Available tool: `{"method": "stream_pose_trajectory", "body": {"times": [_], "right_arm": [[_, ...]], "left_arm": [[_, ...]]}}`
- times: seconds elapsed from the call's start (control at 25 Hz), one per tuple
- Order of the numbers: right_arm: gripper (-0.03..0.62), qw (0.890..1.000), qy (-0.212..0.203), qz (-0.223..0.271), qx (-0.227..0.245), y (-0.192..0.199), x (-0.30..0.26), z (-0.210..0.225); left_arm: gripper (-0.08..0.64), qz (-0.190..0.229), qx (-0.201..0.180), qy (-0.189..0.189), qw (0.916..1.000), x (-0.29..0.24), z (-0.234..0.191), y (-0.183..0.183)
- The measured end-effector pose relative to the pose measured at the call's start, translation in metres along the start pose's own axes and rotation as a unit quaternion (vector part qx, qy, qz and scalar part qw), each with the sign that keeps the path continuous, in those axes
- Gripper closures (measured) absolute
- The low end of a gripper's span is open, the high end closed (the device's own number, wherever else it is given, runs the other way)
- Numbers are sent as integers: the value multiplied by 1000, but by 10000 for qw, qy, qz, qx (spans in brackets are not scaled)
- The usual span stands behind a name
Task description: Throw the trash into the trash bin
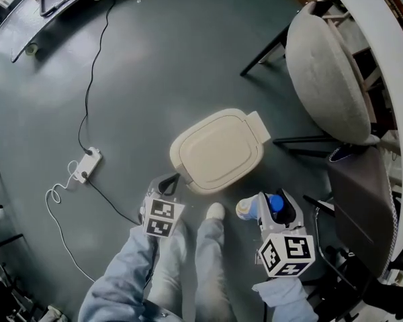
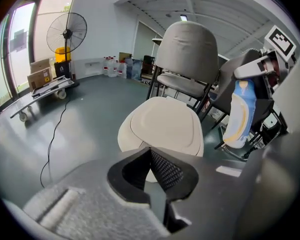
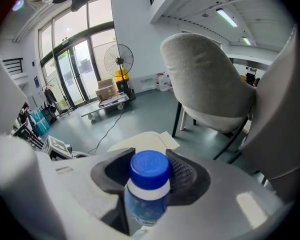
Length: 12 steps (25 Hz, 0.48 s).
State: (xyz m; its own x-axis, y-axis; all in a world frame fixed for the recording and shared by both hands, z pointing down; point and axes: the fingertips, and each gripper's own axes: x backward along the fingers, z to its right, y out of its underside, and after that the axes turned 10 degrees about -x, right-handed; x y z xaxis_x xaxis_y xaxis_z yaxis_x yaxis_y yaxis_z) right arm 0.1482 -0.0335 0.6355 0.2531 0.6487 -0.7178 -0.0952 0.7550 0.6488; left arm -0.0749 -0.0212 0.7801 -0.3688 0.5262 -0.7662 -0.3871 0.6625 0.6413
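Trash for us is a blue-capped plastic bottle (image 1: 250, 208), clamped near its cap between the jaws of our right tongs (image 1: 269, 206). Our left tongs (image 1: 168, 183) hold nothing, jaws together. Just ahead of their tips sits the cream trash bin (image 1: 218, 149), lid down, ahead and left of the right tongs.
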Motion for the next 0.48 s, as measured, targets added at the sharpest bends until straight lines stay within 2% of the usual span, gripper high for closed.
{"method": "stream_pose_trajectory", "body": {"times": [0.48], "right_arm": [[400, 9998, 95, -29, -155, 5, 0, 10]], "left_arm": [[551, -114, -152, 8, 9998, -12, 2, 8]]}}
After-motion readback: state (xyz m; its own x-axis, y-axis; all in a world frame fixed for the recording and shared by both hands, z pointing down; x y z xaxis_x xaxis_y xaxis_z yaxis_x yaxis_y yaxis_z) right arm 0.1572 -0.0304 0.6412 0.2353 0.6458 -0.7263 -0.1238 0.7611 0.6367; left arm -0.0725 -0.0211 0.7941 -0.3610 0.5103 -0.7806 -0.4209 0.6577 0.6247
